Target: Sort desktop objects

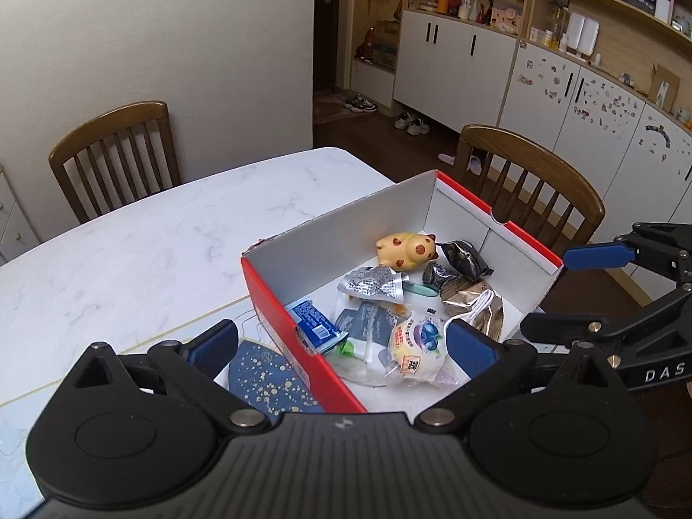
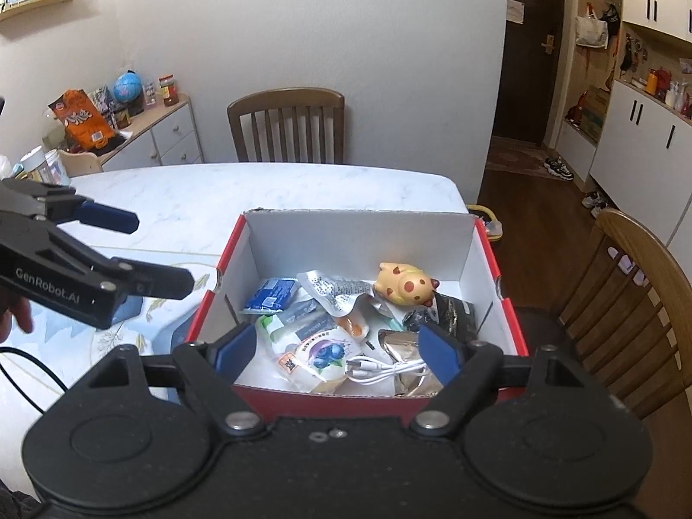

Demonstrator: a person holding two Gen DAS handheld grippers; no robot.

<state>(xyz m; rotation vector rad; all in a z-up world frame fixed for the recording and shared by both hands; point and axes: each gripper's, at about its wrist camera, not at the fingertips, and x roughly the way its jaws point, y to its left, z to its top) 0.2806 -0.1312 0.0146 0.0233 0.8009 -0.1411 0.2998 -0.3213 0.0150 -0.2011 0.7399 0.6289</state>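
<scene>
A red cardboard box with a white inside stands on the white marble desk, near the desk's edge beside a wooden chair. Sorted into it lie a yellow spotted animal toy toward the far wall, a blue snack packet, a silver printed pouch, a blueberry-print bun packet, a coiled white cable on a gold foil bag, and a black wrapper.

The left claw hangs over the box's near red wall with its jaws spread wide and nothing between them; one blue pad is outside the box, the other above the contents. Under it, just outside the box, lies a dark blue speckled item.

The right claw hovers over the box's near edge, also released and empty.
</scene>
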